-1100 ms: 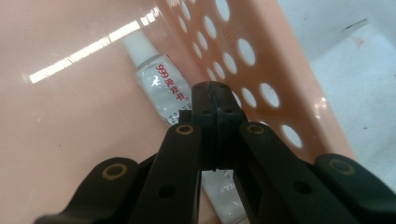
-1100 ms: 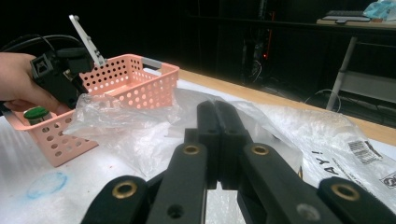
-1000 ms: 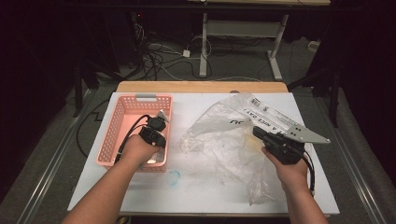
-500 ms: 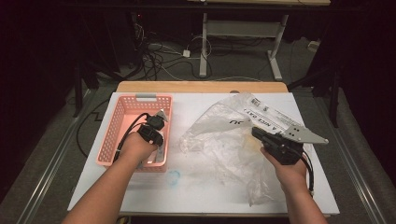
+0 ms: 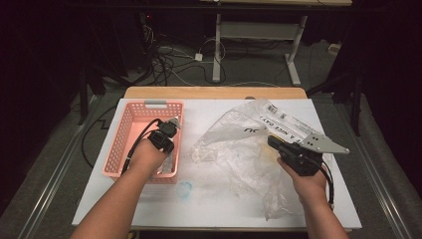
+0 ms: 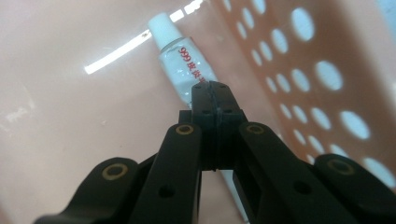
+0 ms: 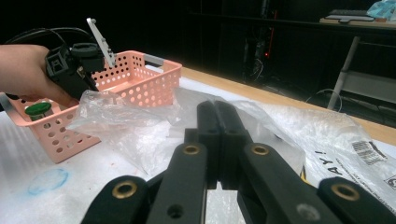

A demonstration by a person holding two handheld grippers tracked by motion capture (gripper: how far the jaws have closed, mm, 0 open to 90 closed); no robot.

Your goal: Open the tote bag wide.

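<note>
A pink perforated basket [image 5: 124, 139] stands at the left of the white table. Inside it my left gripper [image 5: 164, 142] points down, jaws shut [image 6: 210, 88] with nothing pinched. Under the tips, a clear tube [image 6: 180, 56] with a white cap and red "999" print lies along the basket wall [image 6: 303, 70]. At the right, my right gripper [image 5: 271, 140] hovers over a crumpled clear plastic bag [image 5: 239, 154]. Its jaws are shut [image 7: 215, 105] and aim across the bag [image 7: 130, 126] toward the basket [image 7: 154, 79].
A green-capped item [image 7: 37, 109] sits in the basket's near corner. A faint blue ring mark [image 5: 184, 189] is on the table cover in front of the basket. The table's wooden far edge [image 5: 214, 93] faces dark floor with cables and desk legs.
</note>
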